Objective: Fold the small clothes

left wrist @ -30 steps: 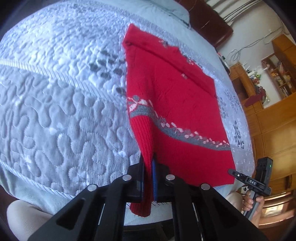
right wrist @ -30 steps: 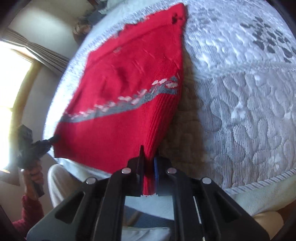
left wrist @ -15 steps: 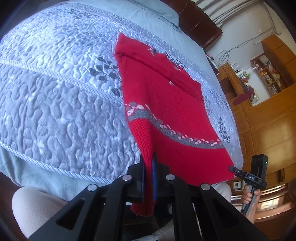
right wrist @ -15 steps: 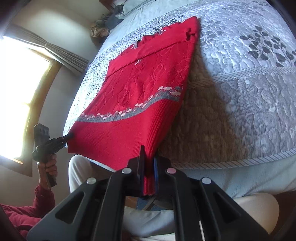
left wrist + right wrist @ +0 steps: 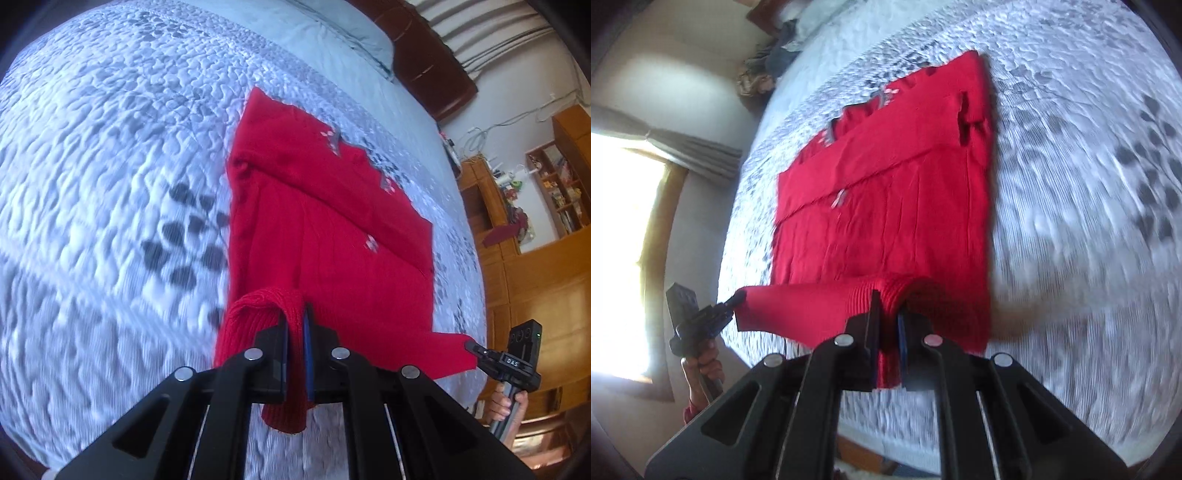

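I have the left gripper clamped on one ribbed hem corner of the red knitted sweater and the right gripper clamped on the other. The hem hangs curled over my jaws; the body lies flat ahead on the pale quilted bedspread.

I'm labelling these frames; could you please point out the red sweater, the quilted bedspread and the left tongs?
red sweater [image 5: 332, 236], left wrist view, flat middle panel.
quilted bedspread [image 5: 110, 166], left wrist view, bare quilting.
left tongs [image 5: 294, 354], left wrist view, between fingertips.
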Motion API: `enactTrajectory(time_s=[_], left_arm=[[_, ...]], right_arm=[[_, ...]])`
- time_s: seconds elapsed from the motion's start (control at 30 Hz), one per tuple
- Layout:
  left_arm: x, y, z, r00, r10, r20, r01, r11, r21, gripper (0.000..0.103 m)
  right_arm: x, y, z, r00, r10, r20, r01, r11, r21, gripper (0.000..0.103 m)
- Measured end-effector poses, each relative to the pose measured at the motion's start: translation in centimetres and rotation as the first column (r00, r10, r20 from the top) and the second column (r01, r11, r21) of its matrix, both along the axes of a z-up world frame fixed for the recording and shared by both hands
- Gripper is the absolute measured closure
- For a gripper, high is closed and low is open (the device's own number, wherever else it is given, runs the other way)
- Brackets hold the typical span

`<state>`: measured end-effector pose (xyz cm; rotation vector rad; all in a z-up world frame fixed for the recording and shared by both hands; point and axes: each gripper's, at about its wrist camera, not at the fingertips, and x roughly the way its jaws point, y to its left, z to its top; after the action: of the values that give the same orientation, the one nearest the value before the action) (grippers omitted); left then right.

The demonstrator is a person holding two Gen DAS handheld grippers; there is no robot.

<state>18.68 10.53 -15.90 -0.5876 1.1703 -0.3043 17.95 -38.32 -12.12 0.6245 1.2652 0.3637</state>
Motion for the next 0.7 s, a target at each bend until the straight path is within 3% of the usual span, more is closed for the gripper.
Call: enactTrajectory(time_s=[0.2, 0.3, 0.33, 0.37, 0.43, 0.57, 0.7], left_arm=[[5.6, -1.5, -3.7, 0.996, 0.002, -0.089, 0.005, 0.997, 0.079, 0.094], [7.0, -1.7, -4.0, 0.996, -0.023, -0.086, 0.031, 0.995, 0.092, 0.087], [7.3, -1.5, -3.7, 0.997, -0.026, -0.071, 0.031, 0.997, 0.073, 0.084], [7.7, -0.9, -3.0, 0.999, -0.024, -0.039, 0.027, 0.998, 0.058, 0.066], [7.8, 0.0, -1.4, 1.000, -0.008, 0.026, 0.005, 0.997, 0.082, 0.040], [7.8, 1.6, 1.4, 0.992, -0.018, 0.125, 0.002, 0.992, 0.128, 0.040], [6.9, 0.5, 2.5, 0.979, -0.112, 0.169, 0.074, 0.973, 0.217, 0.039]], right_arm=[[6.4, 0.2, -3.9, 0.992, -0.047, -0.117, 0.039, 0.997, -0.067, 0.094], [7.4, 0.1, -5.1, 0.989, -0.059, -0.135, 0.043, 0.992, -0.117, 0.086], [7.5, -0.2, -5.2, 0.989, -0.068, -0.130, 0.051, 0.990, -0.131, 0.074], [7.6, -0.8, -5.2, 0.990, -0.079, -0.114, 0.061, 0.986, -0.153, 0.069], [7.7, -1.7, -5.0, 0.992, -0.090, -0.093, 0.071, 0.980, -0.186, 0.066], [7.1, -3.7, -4.7, 0.992, -0.106, -0.065, 0.093, 0.980, -0.175, 0.067], [7.0, -4.6, -4.2, 0.994, -0.102, -0.023, 0.097, 0.981, -0.166, 0.067]])
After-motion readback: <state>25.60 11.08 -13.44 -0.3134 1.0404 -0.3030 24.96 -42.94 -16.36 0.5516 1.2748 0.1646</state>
